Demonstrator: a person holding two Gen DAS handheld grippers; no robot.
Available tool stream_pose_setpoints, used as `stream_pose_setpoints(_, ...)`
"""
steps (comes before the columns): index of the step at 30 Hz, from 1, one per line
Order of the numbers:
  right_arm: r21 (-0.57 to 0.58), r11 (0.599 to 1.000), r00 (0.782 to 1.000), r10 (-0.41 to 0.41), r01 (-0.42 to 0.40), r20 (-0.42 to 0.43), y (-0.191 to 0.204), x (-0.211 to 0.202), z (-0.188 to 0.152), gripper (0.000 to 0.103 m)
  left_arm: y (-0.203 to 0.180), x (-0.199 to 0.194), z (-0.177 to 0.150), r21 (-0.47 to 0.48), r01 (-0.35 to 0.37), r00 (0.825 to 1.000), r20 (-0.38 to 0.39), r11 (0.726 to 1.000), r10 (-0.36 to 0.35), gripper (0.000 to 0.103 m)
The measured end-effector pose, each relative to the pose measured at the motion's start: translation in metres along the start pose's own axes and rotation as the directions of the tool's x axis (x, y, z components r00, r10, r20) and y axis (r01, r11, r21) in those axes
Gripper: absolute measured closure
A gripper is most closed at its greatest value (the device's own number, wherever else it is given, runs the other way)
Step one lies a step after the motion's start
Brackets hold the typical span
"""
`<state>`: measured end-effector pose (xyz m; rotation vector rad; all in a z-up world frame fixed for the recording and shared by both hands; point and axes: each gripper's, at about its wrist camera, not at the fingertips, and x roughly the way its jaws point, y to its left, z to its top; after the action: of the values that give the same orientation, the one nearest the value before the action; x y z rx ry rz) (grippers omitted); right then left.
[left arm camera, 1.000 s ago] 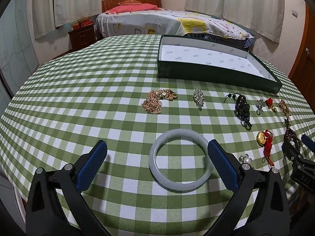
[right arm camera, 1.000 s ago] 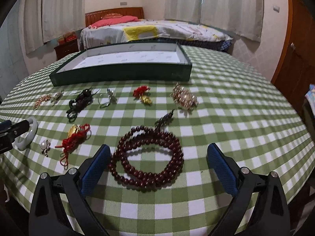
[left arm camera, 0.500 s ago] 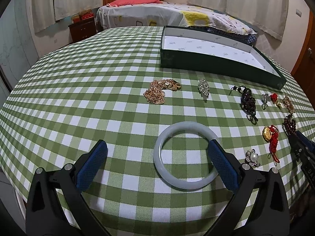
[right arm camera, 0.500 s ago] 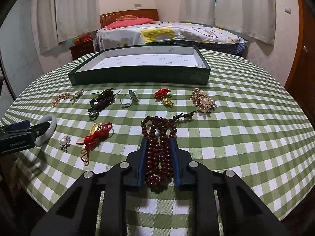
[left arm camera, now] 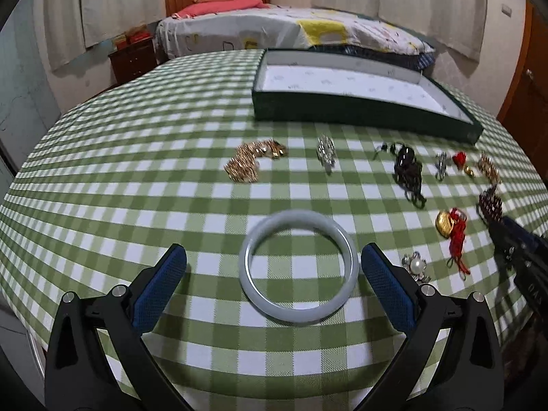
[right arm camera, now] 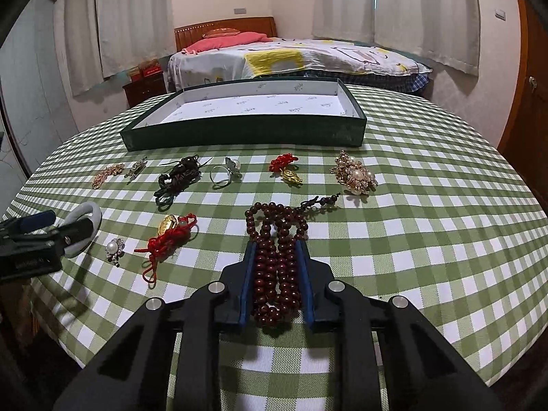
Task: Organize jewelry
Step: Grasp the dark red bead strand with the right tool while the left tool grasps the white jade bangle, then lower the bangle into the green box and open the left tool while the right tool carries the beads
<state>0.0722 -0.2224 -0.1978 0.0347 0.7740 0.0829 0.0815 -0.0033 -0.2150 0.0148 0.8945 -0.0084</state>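
Note:
A pale jade bangle lies flat on the green checked tablecloth, between the fingers of my left gripper. That gripper is open: its right pad sits close to the bangle's rim, its left pad well clear. My right gripper is shut on a bunched string of dark red beads, whose far loops and tassel rest on the cloth. The right wrist view also shows the bangle at the far left. A dark green tray with white lining stands empty at the back of the table.
Loose pieces lie between the grippers and the tray: a gold chain, crystal brooch, black cord pendant, red knot with gold charm, small pearl brooch, silver ring, gold pearl brooch. A bed stands beyond.
My right gripper has gone from wide open around the bead string to shut on it, bunching the beads. The left gripper stays open and has edged slightly around the bangle.

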Motion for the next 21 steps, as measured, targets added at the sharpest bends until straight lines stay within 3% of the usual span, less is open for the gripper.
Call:
stream_pose_setpoints(12, 0.002, 1.000, 1.000, 0.001, -0.001, 0.002, 0.000, -0.001, 0.000, 0.079, 0.004, 0.003, -0.004, -0.003, 0.009, 1.000, -0.003, 1.000, -0.009, 0.005)
stream_pose_setpoints(15, 0.003, 1.000, 1.000, 0.001, -0.001, 0.002, 0.000, 0.000, 0.000, 0.079, 0.002, -0.003, -0.007, 0.013, 0.024, 1.000, 0.013, 1.000, -0.024, 0.018)
stream_pose_setpoints(17, 0.002, 1.000, 1.000, 0.001, -0.001, 0.002, 0.000, -0.001, 0.000, 0.079, -0.002, -0.005, -0.006, 0.039, 0.047, 0.998, 0.028, 0.998, -0.048, 0.034)
stream_pose_setpoints(21, 0.003, 1.000, 1.000, 0.003, -0.003, 0.002, 0.001, 0.000, 0.000, 0.080, -0.003, -0.004, -0.006, 0.050, 0.052, 0.998, 0.032, 0.997, -0.054, 0.034)
